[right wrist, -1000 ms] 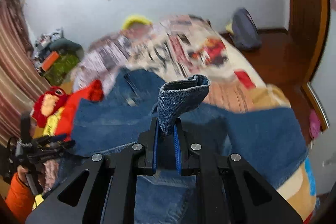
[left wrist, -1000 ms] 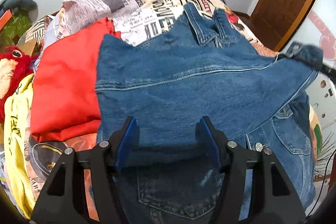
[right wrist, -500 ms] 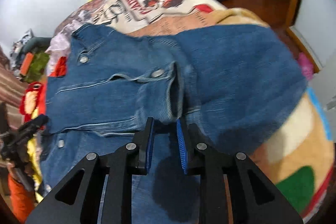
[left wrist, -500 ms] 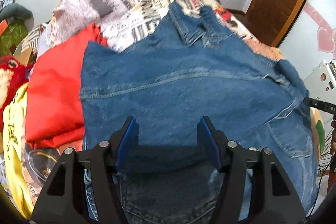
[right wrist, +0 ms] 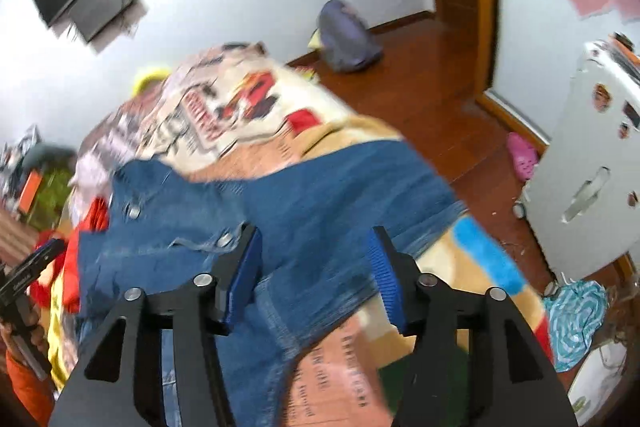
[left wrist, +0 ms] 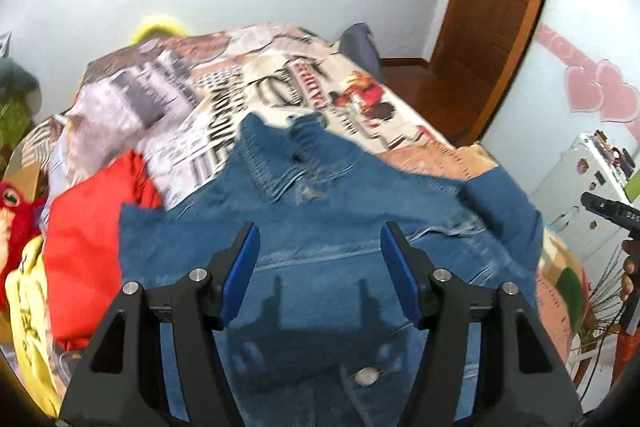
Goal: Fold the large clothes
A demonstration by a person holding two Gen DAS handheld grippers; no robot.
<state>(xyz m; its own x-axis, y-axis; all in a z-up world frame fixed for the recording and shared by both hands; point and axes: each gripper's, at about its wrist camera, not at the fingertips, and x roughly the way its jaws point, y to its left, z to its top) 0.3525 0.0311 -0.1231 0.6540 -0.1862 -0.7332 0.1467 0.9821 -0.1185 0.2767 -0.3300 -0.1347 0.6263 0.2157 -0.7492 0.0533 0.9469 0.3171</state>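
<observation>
The left gripper [left wrist: 320,267] hangs spread and empty above the denim jacket [left wrist: 320,227], which fills the lower centre, lying flat on the printed bedspread [left wrist: 280,87]. The right gripper [right wrist: 316,271], jaws just opened wide, grips nothing; the jacket's sleeve [right wrist: 340,187] lies beyond its blue pads.

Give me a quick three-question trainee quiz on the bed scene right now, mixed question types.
1. True or false: the right tongs are clamped on the denim jacket.
2. Which garment lies beside the jacket, on the side of the left tongs? A) red garment B) white towel C) black coat
3. Fill in: the jacket lies on a printed ____.

Key:
1. False; their jaws have just been opening, with nothing pinched between them.
2. A
3. Blanket
</observation>
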